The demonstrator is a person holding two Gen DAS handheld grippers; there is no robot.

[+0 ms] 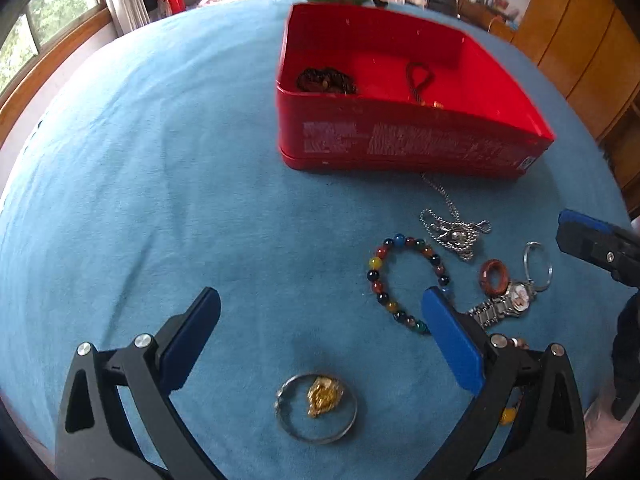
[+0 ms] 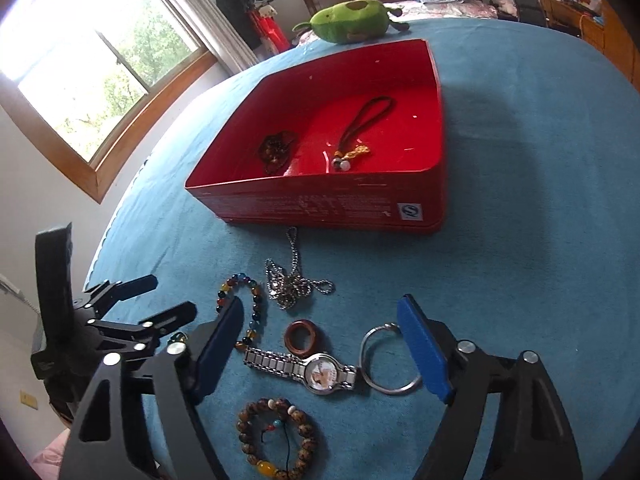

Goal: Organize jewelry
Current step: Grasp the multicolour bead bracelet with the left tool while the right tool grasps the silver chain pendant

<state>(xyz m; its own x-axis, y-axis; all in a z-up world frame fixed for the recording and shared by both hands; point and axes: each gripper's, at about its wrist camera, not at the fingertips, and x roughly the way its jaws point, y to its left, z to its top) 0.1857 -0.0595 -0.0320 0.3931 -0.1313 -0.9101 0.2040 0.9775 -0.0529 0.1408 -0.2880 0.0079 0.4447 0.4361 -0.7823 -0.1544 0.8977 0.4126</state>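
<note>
Loose jewelry lies on the blue cloth (image 2: pixel 520 200): a wristwatch (image 2: pixel 316 372) between the right gripper's (image 2: pixel 320 340) wide, empty jaws, a wooden bead bracelet (image 2: pixel 276 444) below it, a silver ring with gold pendant (image 1: pixel 316 408) between the left gripper's (image 1: pixel 320 328) wide, empty jaws. Ahead sits the red box (image 2: pixel 320 204); its side print is unreadable, save a white label with an S-like mark. A chain necklace (image 2: pixel 294 284) lies between.

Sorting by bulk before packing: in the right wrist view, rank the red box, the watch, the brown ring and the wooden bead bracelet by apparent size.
1. red box
2. watch and wooden bead bracelet: look alike, and the bracelet lies nearer the camera, so unranked
3. brown ring
</note>
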